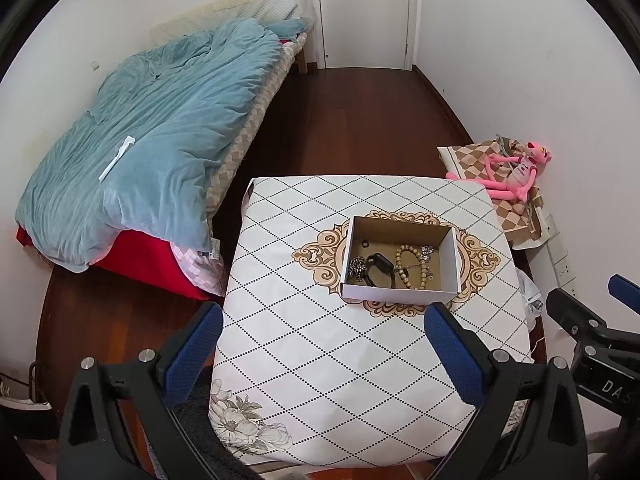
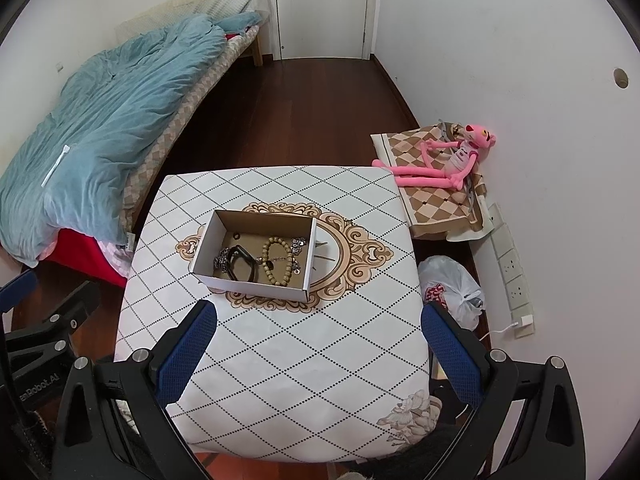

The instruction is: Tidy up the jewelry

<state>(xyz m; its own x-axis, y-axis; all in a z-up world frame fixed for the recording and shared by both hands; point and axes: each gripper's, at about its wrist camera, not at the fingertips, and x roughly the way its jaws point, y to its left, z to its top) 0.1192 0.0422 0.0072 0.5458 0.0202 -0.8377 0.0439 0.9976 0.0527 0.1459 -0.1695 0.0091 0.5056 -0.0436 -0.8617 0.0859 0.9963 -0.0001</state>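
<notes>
Currently I am holding the left gripper and right gripper wide apart and empty before the bench, judging everything boxed: beads, band, chain, with only withdrawal remaining.

A blue quilt fills the left; a pink toy lies right; a door stands top centre.
</notes>
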